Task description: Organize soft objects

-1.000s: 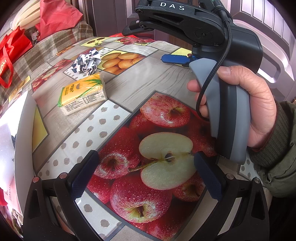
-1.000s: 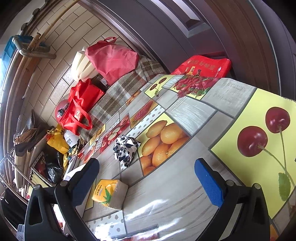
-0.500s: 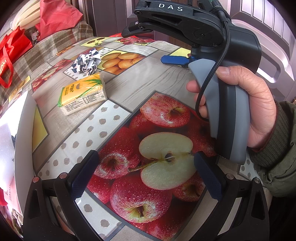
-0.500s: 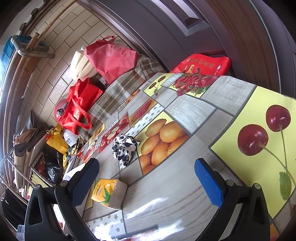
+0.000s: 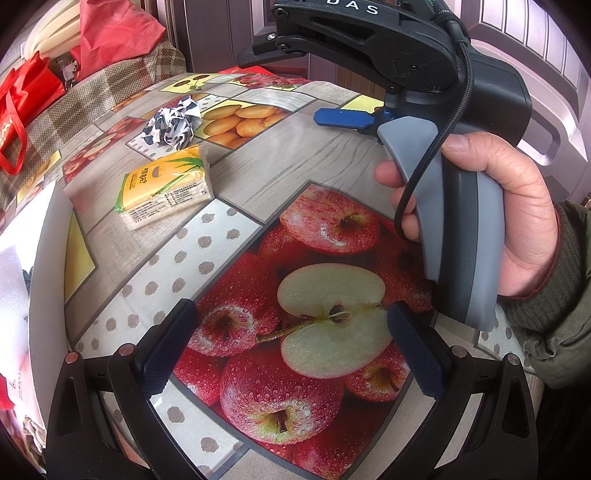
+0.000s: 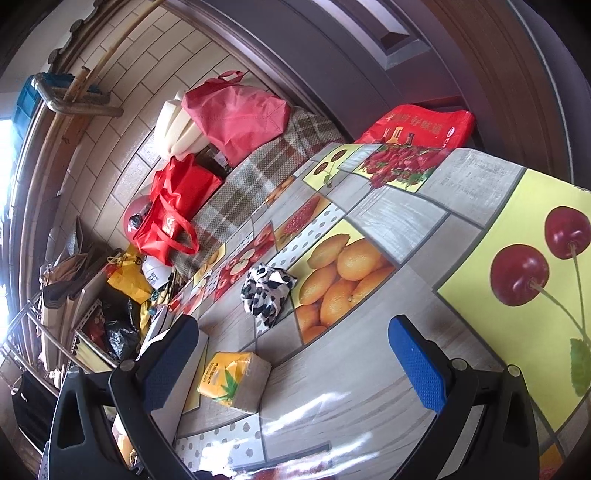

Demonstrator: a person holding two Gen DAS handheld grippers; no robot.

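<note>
Both tongs spread, empty: left (image 5: 291, 339), right (image 6: 291, 358). Right has edged nearer the yellow plastic-wrapped tissue pack (image 6: 232, 380) and far crumpled black-and-white cloth (image 6: 266, 291); pickup pending.

I read white "DAS" on top of the black handheld gripper body (image 5: 369, 29) gripped by the person; print on the yellow-green soft tissue pack (image 5: 166, 190) and red glossy gift bag (image 6: 417, 127) is too small to read.

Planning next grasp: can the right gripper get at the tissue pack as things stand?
Probably yes. The right gripper is open and empty, the tissue pack lies flat just ahead, with bare tablecloth between; the crumpled cloth sits farther back.
</note>
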